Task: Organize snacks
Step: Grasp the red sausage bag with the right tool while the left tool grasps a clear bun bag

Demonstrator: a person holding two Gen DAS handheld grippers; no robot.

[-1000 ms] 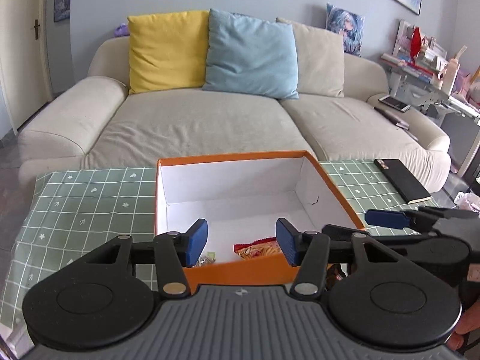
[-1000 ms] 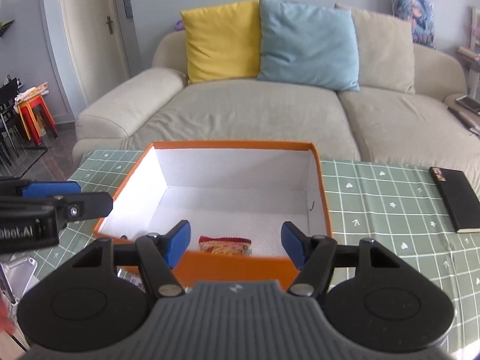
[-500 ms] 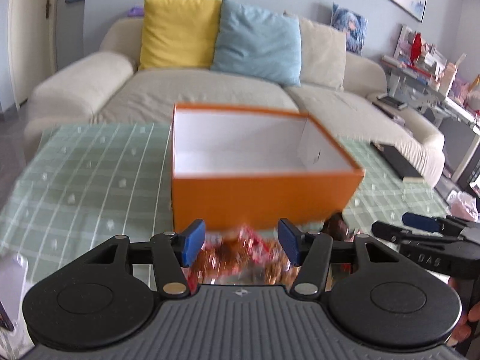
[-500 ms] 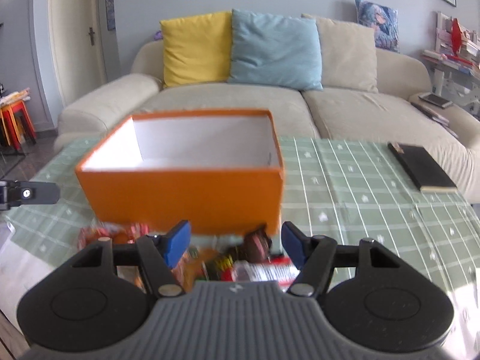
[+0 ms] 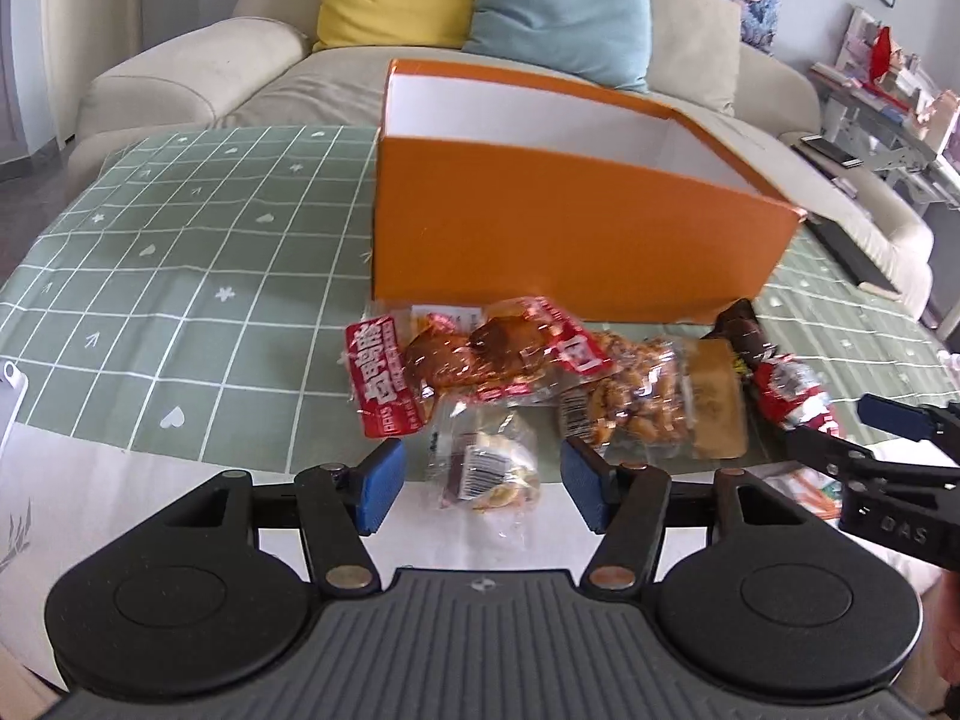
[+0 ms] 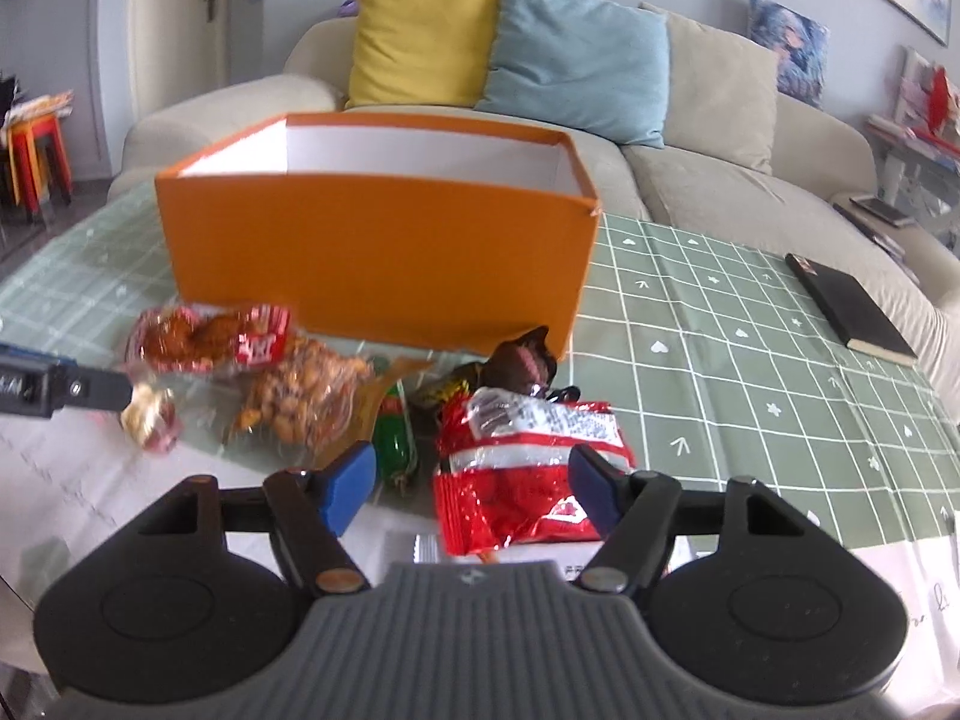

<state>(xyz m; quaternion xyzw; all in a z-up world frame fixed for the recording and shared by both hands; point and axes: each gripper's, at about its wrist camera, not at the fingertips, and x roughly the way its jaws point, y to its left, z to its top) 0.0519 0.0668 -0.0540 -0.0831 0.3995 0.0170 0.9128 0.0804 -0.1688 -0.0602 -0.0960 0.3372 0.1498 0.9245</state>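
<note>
Both grippers (image 5: 482,492) (image 6: 474,483) have black arms, blue-padded fingers (image 5: 379,483), brass screws and ribbed grey bodies.

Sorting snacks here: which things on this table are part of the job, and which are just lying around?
Part of the job:
- orange box
- red foil packet
- clear bag of nuts
- red braised-meat packet
- small clear packet
- green packet
- dark wrapper

Just lying around:
- black notebook
- sofa cushions
- white sheet

The orange box (image 5: 558,222) hides its own floor — contents cannot be told.
</note>
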